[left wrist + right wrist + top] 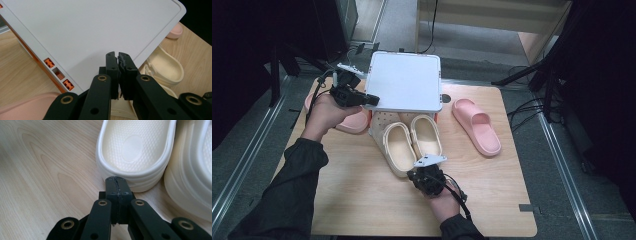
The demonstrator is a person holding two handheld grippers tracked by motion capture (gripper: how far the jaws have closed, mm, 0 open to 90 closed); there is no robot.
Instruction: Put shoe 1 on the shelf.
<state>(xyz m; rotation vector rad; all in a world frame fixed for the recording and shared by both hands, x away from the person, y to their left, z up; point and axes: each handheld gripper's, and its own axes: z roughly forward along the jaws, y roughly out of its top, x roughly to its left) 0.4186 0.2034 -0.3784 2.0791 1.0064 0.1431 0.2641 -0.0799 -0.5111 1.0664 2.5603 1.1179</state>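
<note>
Shoes [412, 142] may go under the lid [404, 80] next: left fingers [117, 56] pinch its edge, right fingers [117, 181] closed, empty.

The bench [362, 200] has a light wooden top with rounded corners. On it lie two cream clogs [412, 142] side by side near the middle, a pink slipper [477, 125] to their right and another pink slipper [349, 120] at the left. A white box [404, 80] with orange parts stands at the far edge.
</note>
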